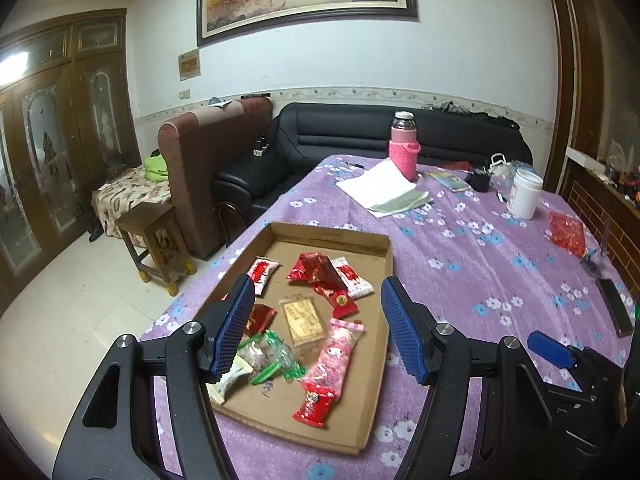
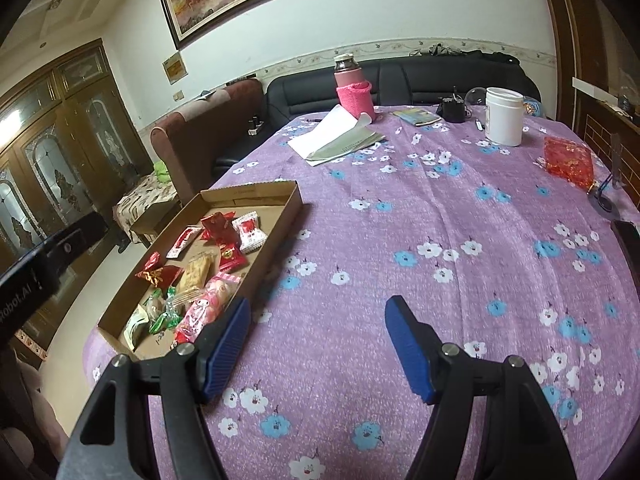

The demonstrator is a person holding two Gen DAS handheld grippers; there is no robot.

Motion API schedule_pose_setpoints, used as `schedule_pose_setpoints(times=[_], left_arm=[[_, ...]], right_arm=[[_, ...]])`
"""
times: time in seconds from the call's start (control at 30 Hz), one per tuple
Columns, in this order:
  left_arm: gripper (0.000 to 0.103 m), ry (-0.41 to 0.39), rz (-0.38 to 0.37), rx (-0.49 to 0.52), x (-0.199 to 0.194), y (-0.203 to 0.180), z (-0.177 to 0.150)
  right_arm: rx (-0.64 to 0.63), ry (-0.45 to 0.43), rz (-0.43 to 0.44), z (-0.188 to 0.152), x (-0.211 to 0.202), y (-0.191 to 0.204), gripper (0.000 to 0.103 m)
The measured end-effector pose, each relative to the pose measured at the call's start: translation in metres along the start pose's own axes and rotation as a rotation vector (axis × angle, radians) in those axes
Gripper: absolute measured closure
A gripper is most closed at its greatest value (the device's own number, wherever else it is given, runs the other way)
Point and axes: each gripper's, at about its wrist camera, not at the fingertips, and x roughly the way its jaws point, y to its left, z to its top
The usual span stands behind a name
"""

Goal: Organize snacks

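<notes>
Both grippers stood open and empty. The left gripper [image 1: 320,328] hung over the cardboard tray [image 1: 380,280], where the snacks [image 1: 320,304] lay in a loose pile. The right gripper [image 2: 320,344] hovered above bare tablecloth [image 2: 440,220], just right of that tray.
</notes>
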Motion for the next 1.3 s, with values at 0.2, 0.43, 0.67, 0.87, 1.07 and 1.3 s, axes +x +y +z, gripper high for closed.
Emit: schedule_pose_setpoints(times=[0.2,0.43,0.67,0.87,1.07,1.3], left_arm=[[0.037,-0.006,0.007,0.035,-0.004,-0.011,-0.007],[0.037,0.01,0.006,0.038,-0.001,-0.012,-0.011],[0.037,0.023,-0.005,0.043,0.004,-0.018,-0.014],[0.037,-0.018,-0.017,0.042,0.003,-0.027,-0.017],[0.037,-0.077,-0.028,0.05,-0.007,-0.042,-0.02],[0.037,-0.103,-0.076,0.042,-0.014,-0.05,-0.023]], right_arm=[[0.002,-0.001,-0.01,-0.005,0.0,0.001,0.03],[-0.006,0.017,-0.024,-0.012,0.005,0.007,0.03],[-0.029,0.009,-0.054,-0.014,0.003,0.011,0.026],[-0.013,0.006,-0.091,-0.016,0.002,0.001,0.026],[0.046,0.003,-0.129,-0.015,-0.001,-0.017,0.026],[0.073,-0.009,-0.141,-0.02,-0.004,-0.029,0.026]])
